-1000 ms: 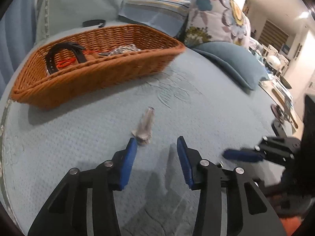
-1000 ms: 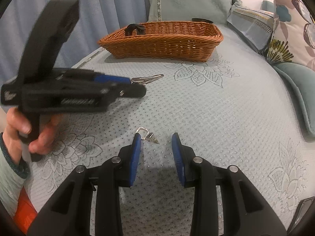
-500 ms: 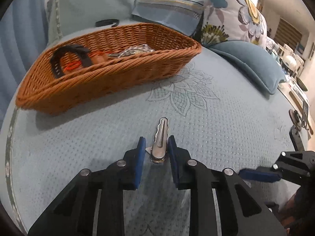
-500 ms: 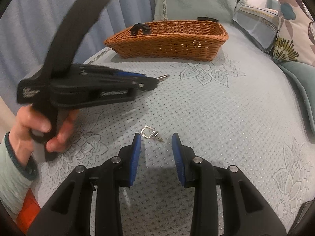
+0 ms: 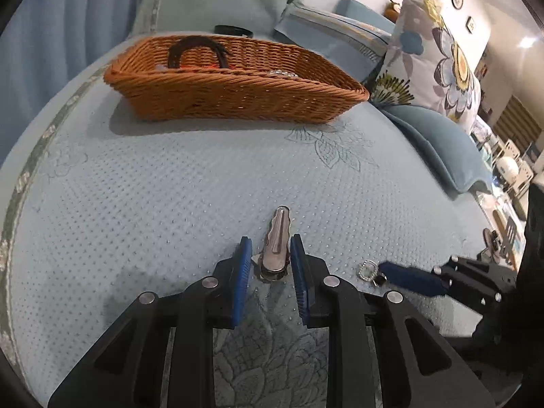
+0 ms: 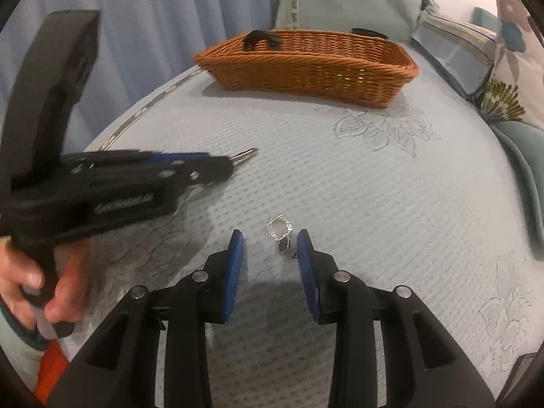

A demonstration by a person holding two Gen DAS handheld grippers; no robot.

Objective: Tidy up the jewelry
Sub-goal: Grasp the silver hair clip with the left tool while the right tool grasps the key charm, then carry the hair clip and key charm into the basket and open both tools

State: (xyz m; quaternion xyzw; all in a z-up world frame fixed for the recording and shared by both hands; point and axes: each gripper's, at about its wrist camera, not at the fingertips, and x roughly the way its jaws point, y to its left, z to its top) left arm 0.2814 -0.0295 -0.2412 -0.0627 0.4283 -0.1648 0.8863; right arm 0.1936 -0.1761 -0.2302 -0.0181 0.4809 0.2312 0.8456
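Observation:
My left gripper [image 5: 271, 250] is shut on a silver hair clip [image 5: 277, 241], whose tip sticks out forward; the clip [image 6: 243, 157] also shows in the right wrist view. My right gripper [image 6: 271, 243] is open, its jaws on either side of a small sparkly ring with a dark charm [image 6: 281, 233] lying on the bed; the ring [image 5: 369, 271] also shows in the left wrist view. A brown wicker basket [image 5: 234, 93] stands further back and holds a black band [image 5: 193, 51] and other jewelry.
The light blue quilted bedspread [image 5: 170, 187] covers the bed. Teal and floral pillows [image 5: 438, 57] line the far and right sides. A blue curtain [image 6: 153, 17] hangs to the left. A black band [image 5: 233, 30] lies behind the basket.
My left gripper closed on the hair clip and lifted it a little. My right gripper moved forward so the ring now sits between its open jaws.

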